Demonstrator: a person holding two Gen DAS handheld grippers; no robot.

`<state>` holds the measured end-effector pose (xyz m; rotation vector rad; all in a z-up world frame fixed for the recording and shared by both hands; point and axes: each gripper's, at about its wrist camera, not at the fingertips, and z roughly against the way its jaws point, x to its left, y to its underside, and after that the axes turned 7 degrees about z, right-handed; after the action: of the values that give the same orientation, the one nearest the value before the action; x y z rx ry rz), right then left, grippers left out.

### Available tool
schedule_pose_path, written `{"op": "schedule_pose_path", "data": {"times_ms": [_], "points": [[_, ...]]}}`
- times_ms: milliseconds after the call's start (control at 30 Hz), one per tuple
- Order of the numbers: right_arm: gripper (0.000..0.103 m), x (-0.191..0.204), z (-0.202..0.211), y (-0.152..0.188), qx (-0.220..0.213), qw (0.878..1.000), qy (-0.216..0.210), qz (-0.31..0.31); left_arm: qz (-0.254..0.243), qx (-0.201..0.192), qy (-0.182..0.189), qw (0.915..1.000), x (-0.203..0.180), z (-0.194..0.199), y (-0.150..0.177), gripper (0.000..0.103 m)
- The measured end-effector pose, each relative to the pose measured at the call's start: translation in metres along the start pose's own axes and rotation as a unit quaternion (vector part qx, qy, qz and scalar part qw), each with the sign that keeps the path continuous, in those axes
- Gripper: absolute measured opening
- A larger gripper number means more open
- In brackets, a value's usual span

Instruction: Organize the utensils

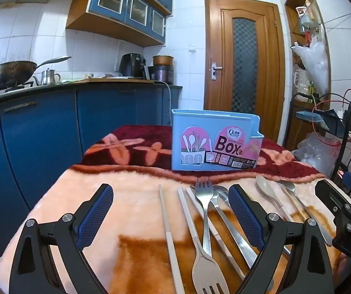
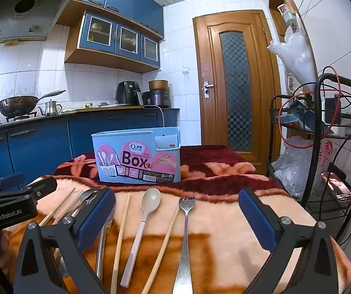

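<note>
on the blanket [image 2: 224,220], forks, spoons, chopsticks lie before the blue box [image 2: 136,156] (upright); left gripper [image 1: 170,213] and right gripper [image 2: 176,218] both spread wide, holding nothing.

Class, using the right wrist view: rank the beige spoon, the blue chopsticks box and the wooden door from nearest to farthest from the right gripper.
1. Beige spoon: on the blanket, between the open right gripper fingers.
2. Blue chopsticks box: upright behind the utensils, centre-left.
3. Wooden door: far wall, right of centre.

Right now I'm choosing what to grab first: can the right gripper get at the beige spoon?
Probably yes: the spoon lies uncovered between the open right gripper fingers.
</note>
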<state>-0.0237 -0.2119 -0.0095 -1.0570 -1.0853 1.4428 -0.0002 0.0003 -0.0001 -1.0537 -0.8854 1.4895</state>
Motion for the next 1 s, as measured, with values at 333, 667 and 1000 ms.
{"op": "schedule_pose_path", "data": {"times_ms": [333, 667, 1000], "points": [[0.103, 0.0003, 0.0002, 0.0003, -0.002, 1.0, 0.0, 0.002, -0.001, -0.002, -0.001, 1.0, 0.0015, -0.0009, -0.0008, 0.095], [0.103, 0.0006, 0.0002, 0.0004, -0.003, 1.0, 0.001, 0.003, -0.003, -0.005, -0.001, 1.0, 0.0007, 0.0028, 0.0012, 0.095], [0.103, 0.0006, 0.0002, 0.0007, -0.003, 1.0, 0.001, 0.003, -0.004, -0.005, -0.001, 1.0, 0.0005, 0.003, 0.0019, 0.095]]}}
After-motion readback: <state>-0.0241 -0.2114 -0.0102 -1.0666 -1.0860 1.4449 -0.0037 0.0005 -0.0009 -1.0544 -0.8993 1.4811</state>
